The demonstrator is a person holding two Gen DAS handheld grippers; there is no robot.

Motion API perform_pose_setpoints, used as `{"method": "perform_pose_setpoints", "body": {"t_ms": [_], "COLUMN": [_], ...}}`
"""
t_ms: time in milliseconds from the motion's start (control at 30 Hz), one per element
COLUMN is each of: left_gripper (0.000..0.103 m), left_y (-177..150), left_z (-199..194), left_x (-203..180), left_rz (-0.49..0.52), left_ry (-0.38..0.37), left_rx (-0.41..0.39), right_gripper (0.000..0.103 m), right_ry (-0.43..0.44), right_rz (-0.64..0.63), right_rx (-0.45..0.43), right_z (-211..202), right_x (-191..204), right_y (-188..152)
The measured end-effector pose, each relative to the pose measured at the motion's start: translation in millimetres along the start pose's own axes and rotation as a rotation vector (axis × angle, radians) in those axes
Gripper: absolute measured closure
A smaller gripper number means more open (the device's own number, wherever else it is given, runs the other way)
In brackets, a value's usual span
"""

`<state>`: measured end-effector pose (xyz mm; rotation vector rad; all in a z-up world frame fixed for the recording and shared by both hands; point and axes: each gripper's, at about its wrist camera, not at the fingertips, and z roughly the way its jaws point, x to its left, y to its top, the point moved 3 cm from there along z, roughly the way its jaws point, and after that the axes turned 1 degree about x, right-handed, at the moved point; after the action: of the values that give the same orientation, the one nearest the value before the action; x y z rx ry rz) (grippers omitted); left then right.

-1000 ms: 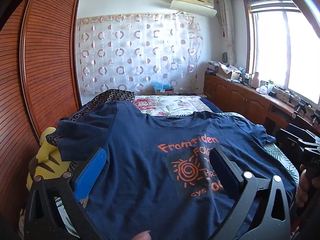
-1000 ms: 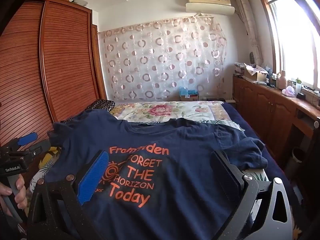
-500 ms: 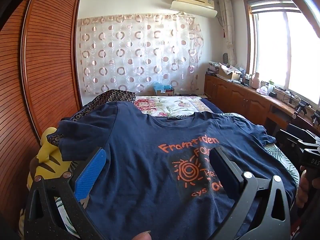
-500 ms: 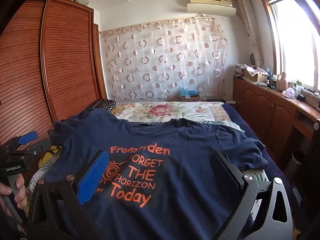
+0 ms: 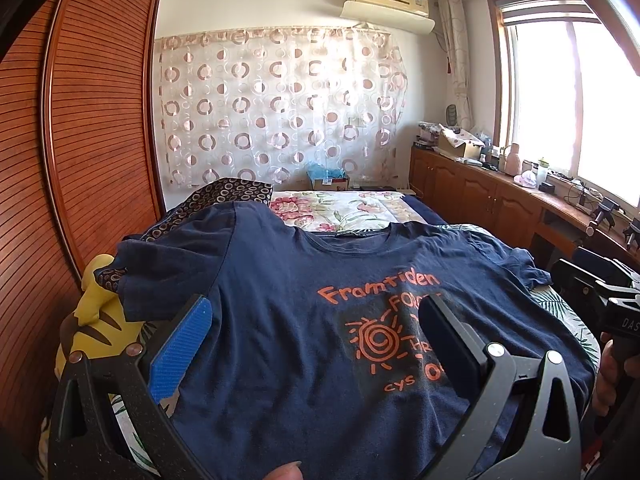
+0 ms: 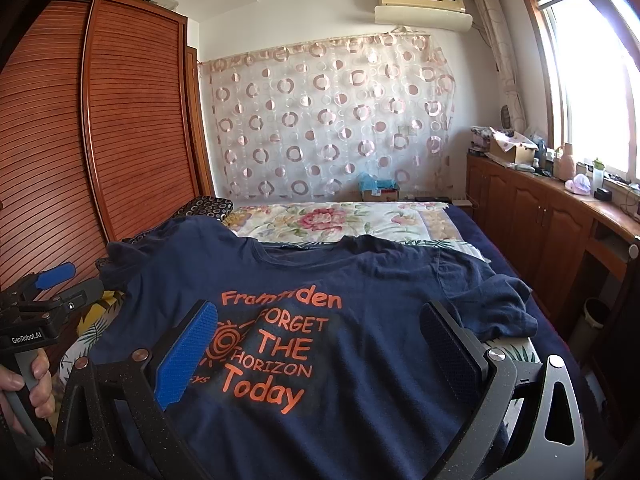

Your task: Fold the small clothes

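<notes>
A navy T-shirt (image 5: 288,320) with orange print lies spread face up on the bed, collar far, hem toward me; it also shows in the right wrist view (image 6: 360,300). My left gripper (image 5: 316,344) is open and empty, hovering over the shirt's lower left part. My right gripper (image 6: 320,348) is open and empty over the lower middle, above the printed words. The left sleeve (image 5: 160,276) lies out to the left, the right sleeve (image 6: 496,304) is bunched at the right. Each gripper appears at the edge of the other's view.
A floral bedspread (image 6: 328,220) covers the far bed. A yellow striped plush toy (image 5: 96,320) lies at the bed's left edge by the wooden wardrobe (image 5: 80,160). Wooden cabinets (image 6: 532,220) with clutter run along the right under the window. A patterned pillow (image 5: 228,196) lies behind the shirt.
Both grippers have tilted or lifted very slightly; the view shifts a little. The shirt has not moved and both grippers stay open.
</notes>
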<state>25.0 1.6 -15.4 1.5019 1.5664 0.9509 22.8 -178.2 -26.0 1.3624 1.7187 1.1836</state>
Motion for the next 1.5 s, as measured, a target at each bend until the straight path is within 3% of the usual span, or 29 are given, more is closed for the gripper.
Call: {"method": "perform_pose_setpoints", "body": {"t_ms": [1500], "left_gripper": [0.0], "left_y": [-0.2], "left_z": [0.9], "left_x": [2.0], "left_rz": [0.007], "left_ry": [0.007], "left_rx": [0.002], "right_gripper": [0.002], "right_ry": [0.003], "right_rz": [-0.005], "right_rx": [-0.003], "right_z": [-0.7], "right_x": [-1.7], "right_y": [0.5]}}
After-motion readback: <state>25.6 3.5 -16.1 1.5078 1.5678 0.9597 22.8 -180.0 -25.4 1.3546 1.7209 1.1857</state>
